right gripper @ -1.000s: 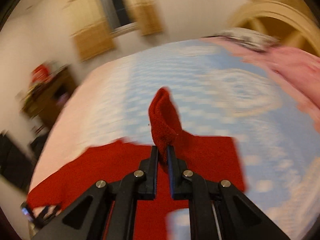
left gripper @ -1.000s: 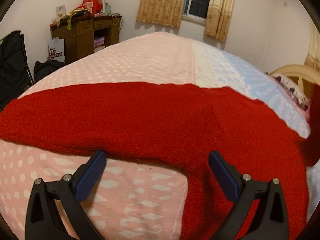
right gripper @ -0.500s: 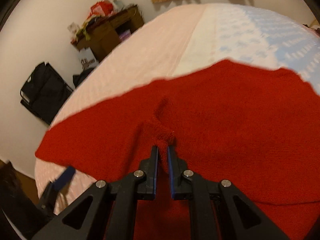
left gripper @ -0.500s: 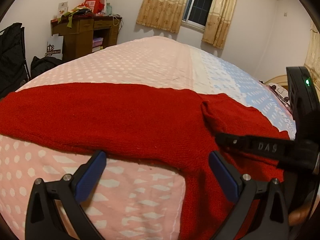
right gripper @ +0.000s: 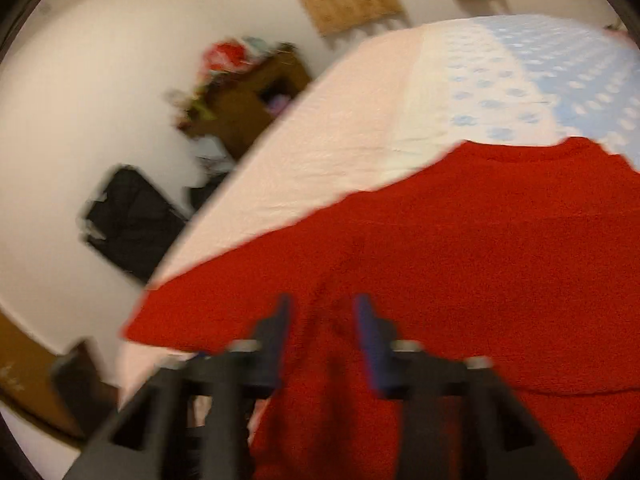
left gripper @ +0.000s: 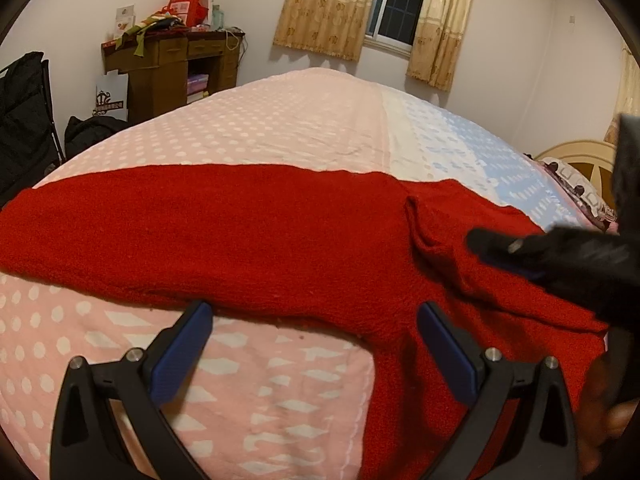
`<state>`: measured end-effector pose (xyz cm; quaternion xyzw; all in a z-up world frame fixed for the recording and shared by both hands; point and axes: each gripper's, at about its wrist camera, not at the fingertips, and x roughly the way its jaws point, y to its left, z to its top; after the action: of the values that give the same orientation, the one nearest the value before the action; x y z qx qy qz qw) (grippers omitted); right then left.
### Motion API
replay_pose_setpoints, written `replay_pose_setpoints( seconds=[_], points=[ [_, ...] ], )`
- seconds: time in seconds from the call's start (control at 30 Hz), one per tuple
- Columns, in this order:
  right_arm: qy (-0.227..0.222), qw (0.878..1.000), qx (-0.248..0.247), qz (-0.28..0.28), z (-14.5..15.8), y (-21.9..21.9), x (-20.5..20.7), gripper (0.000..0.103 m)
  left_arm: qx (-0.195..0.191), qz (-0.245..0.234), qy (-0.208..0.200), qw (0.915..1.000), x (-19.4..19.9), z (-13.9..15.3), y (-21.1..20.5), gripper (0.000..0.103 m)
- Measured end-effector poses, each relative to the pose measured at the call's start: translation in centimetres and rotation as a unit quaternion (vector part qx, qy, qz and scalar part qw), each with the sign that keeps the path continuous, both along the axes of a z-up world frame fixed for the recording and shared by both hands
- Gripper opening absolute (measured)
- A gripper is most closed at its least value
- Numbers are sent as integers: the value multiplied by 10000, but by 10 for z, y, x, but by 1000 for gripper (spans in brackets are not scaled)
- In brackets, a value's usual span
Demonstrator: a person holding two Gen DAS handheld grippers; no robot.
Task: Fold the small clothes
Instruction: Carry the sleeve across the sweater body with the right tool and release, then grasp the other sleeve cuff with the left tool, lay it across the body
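Note:
A red knit sweater (left gripper: 256, 236) lies spread on the bed, one sleeve stretched to the left and the other folded across its body (left gripper: 444, 224). My left gripper (left gripper: 316, 320) hovers open at the sweater's near edge, nothing between its blue pads (left gripper: 188, 344). In the blurred right wrist view the sweater (right gripper: 480, 280) fills the lower half. My right gripper (right gripper: 322, 312) is just over the folded sleeve, its jaws opening, and the cloth lies under the gap, no longer pinched. The right gripper (left gripper: 480, 240) also enters the left wrist view from the right.
The bed has a pink dotted cover (left gripper: 280, 128) with a blue strip (left gripper: 472, 148) on the right. A wooden desk (left gripper: 172, 68) piled with items and a black bag (left gripper: 24, 120) stand by the left wall. A curtained window (left gripper: 400, 4) is beyond. A headboard (left gripper: 576, 160) is at the right.
My right gripper carried the sleeve down and left onto the sweater's body, laid it there, and parted its jaws off the cloth. The left gripper stayed still and open.

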<state>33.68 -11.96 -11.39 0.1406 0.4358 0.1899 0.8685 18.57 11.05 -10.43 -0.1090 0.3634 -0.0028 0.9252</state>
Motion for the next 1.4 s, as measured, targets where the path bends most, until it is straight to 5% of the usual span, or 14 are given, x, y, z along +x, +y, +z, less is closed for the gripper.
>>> replay_pose_setpoints(
  seconds=[0.1, 0.23, 0.33, 0.43, 0.57, 0.7, 0.73, 0.8, 0.87, 1.0, 1.1, 1.3, 1.33, 1.4],
  points=[
    [8, 9998, -167, 132, -21, 10, 2, 18, -69, -7, 4, 10000, 1, 1, 2, 103],
    [-625, 9976, -270, 115, -26, 8, -22, 18, -107, -20, 66, 9999, -3, 7, 9, 103],
    [-757, 9961, -449, 94, -24, 11, -29, 18, 317, 470, -43, 9984, -15, 18, 30, 103],
    [-783, 9963, -346, 65, -26, 7, -21, 19, 149, 1182, -190, 9927, -26, 31, 81, 103],
    [-723, 9973, -83, 57, -29, -1, -10, 20, -268, 2598, -295, 9648, -36, 38, 168, 103],
    [-724, 9973, -44, 96, -27, -1, -14, 23, -936, 3661, -178, 9257, -42, 25, 241, 103],
    [-742, 9971, -19, 166, -27, 1, -14, 30, -1100, 3811, -153, 9178, -44, 20, 253, 103],
    [-818, 9957, 56, 419, -25, 6, -18, 60, -1460, 3978, -20, 9058, -42, 6, 275, 103],
    [-948, 9934, -205, 612, -22, 19, -23, 71, -1652, 4065, 134, 8985, -35, -4, 288, 103],
    [-1119, 9875, -895, 650, -22, 38, -31, 72, -2134, 3945, 231, 8934, -25, -19, 301, 98],
    [-1115, 9877, -878, 650, -23, 37, -30, 72, -2135, 3969, 232, 8924, -21, -20, 302, 87],
    [-1091, 9891, -746, 642, -24, 32, -29, 72, -1818, 3796, 51, 9071, -27, -8, 293, 36],
    [-1097, 9889, -772, 642, -24, 33, -29, 72, -1803, 3734, -20, 9100, -28, -6, 292, 21],
    [-1101, 9887, -788, 641, -24, 33, -30, 72, -1734, 3536, -167, 9190, -27, 0, 288, 15]
  ],
)
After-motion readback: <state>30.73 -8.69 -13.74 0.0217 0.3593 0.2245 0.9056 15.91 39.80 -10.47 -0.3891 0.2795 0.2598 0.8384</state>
